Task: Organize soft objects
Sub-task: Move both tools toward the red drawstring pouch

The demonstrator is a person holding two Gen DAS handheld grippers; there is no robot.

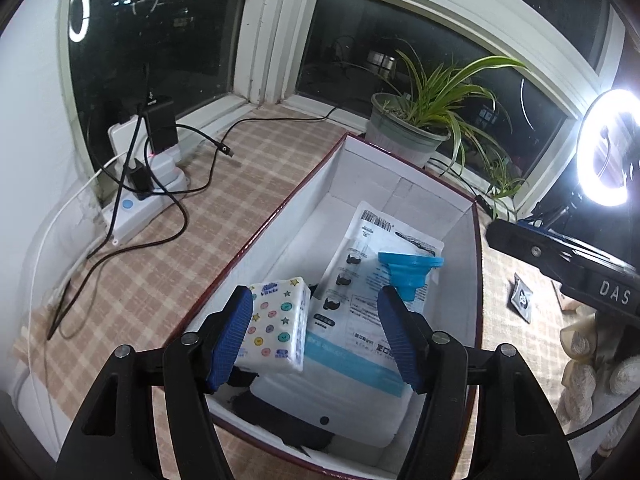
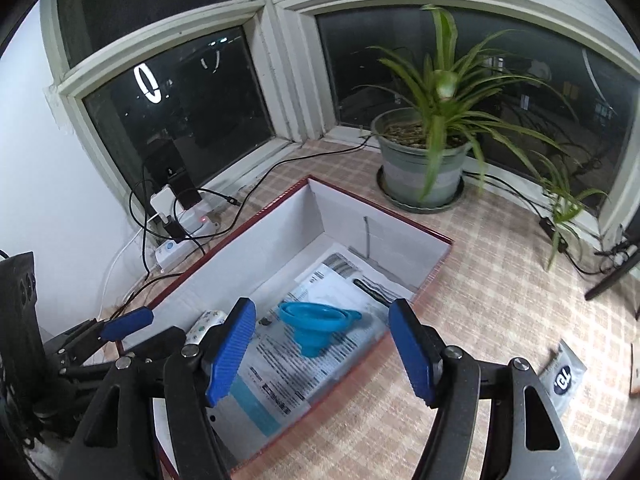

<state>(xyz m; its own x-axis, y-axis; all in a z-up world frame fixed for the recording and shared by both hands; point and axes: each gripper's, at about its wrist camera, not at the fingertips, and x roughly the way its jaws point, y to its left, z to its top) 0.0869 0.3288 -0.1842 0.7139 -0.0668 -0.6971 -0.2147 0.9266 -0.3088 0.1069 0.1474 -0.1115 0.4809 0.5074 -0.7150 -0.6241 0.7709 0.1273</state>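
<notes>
A blue collapsible funnel (image 2: 316,326) lies on its side inside the open white-lined box (image 2: 352,216), resting on a flat white printed packet (image 1: 360,292) that covers much of the box floor. In the left wrist view the funnel (image 1: 408,276) sits toward the right wall of the box. A small tissue pack (image 1: 276,324) printed with buttons and stars lies in the same box, beside the packet on its left, tilted slightly against it. Under the packet, toward the near end of the box, a white padded item and a black item show; what they are cannot be told.

The left gripper (image 1: 316,336) hangs over the near end of the box with its jaws apart; the tissue pack lies just beside the left blue pad, and nothing is clamped. The right gripper (image 2: 320,348) stands over the box's near right edge, jaws spread wide and empty, the funnel visible between and beyond them, not touched.

The box stands on a tabletop (image 2: 480,300) covered in checked cloth. A potted plant (image 2: 424,160) stands behind the box by the window. A power strip (image 1: 136,204) with plugs and cables lies to the left. A lit ring light (image 1: 608,144) stands at the right. A small dark sachet (image 2: 562,376) lies on the cloth right of the box.
</notes>
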